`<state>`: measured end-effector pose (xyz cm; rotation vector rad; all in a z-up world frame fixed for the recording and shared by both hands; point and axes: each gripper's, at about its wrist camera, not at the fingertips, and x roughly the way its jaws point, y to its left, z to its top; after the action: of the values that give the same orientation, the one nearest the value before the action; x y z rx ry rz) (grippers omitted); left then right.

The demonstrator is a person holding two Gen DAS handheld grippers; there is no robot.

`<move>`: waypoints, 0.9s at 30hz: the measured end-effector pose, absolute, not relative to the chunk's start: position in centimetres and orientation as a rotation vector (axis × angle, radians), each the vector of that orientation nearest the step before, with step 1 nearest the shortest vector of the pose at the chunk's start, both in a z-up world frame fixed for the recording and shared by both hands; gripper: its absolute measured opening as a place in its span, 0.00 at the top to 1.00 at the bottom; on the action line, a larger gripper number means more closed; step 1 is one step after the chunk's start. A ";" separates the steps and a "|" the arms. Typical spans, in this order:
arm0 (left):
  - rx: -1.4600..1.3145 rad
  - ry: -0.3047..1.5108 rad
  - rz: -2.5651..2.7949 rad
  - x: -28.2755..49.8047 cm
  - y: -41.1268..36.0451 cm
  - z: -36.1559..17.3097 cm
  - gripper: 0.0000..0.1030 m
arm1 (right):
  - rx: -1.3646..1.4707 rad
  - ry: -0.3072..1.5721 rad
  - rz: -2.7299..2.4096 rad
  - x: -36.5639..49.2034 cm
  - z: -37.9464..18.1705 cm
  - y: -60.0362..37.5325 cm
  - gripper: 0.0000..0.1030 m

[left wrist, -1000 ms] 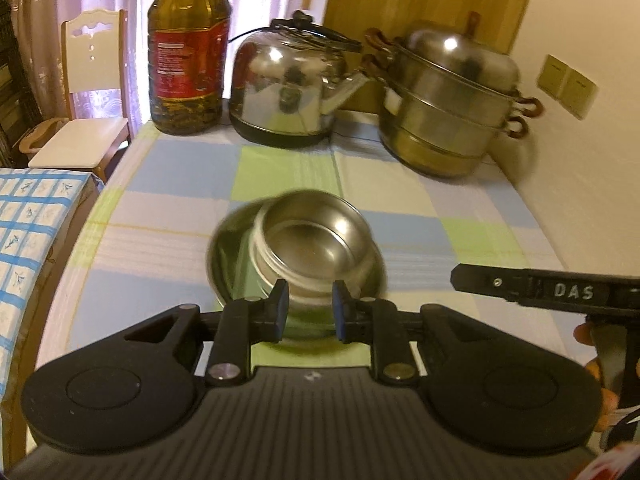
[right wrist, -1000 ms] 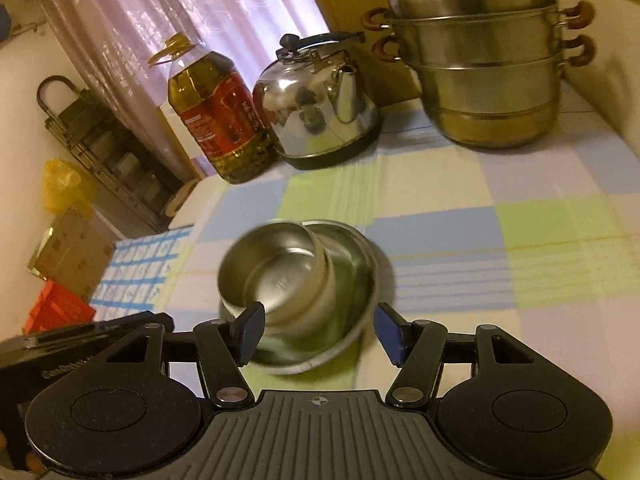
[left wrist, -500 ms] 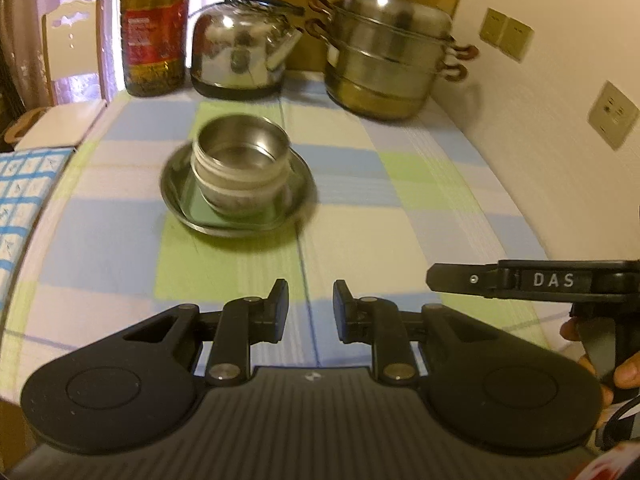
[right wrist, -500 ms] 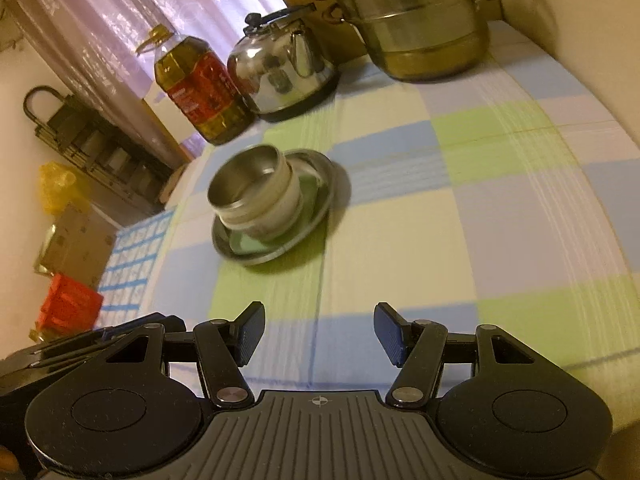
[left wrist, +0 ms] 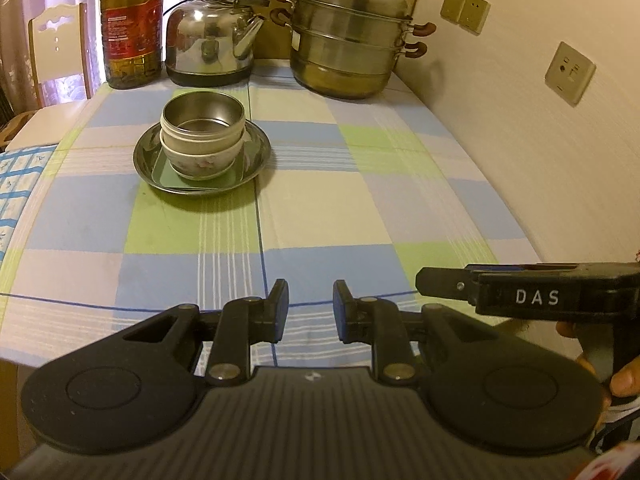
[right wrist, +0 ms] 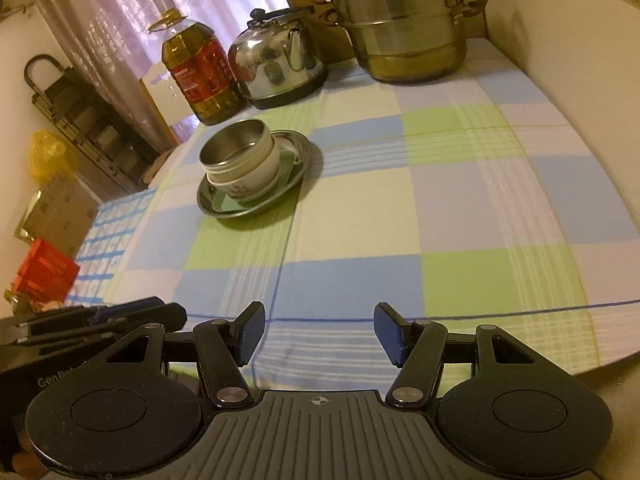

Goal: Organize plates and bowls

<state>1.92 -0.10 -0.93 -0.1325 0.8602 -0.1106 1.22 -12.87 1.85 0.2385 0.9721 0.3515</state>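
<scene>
Jaws of the left gripper (left wrist: 310,306) stood slightly apart and empty over the counter's (left wrist: 400,184) near edge; those of the right gripper (right wrist: 319,334) gaped wide, also empty. Farther off, well clear of both, a steel bowl (left wrist: 203,118) sat nested in a white bowl (left wrist: 202,160) on a steel plate (left wrist: 256,152). Beyond stood a bottle (left wrist: 131,28), kettle (left wrist: 210,44) and steamer (left wrist: 348,44).

We're pretty clearly in somebody's home, kitchen or dining corner. Table's got a checked cloth (left wrist: 360,184) on it, and along the back sit a big oil bottle (left wrist: 132,28), a steel kettle (left wrist: 212,44) and a stacked steamer pot (left wrist: 348,44). There's a wooden chair (left wrist: 56,52) by lace curtains (right wrist: 120,12), plus wall sockets (left wrist: 570,72).
</scene>
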 end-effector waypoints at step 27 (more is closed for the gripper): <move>-0.110 0.869 -0.116 0.7 -2.2 -1.2 0.80 | 0.157 0.964 0.334 -0.9 1.7 -13.7 0.41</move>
<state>0.72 -2.16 -1.20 -0.1095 0.8685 -0.1157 -0.91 -13.73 1.72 0.1575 0.9635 0.3341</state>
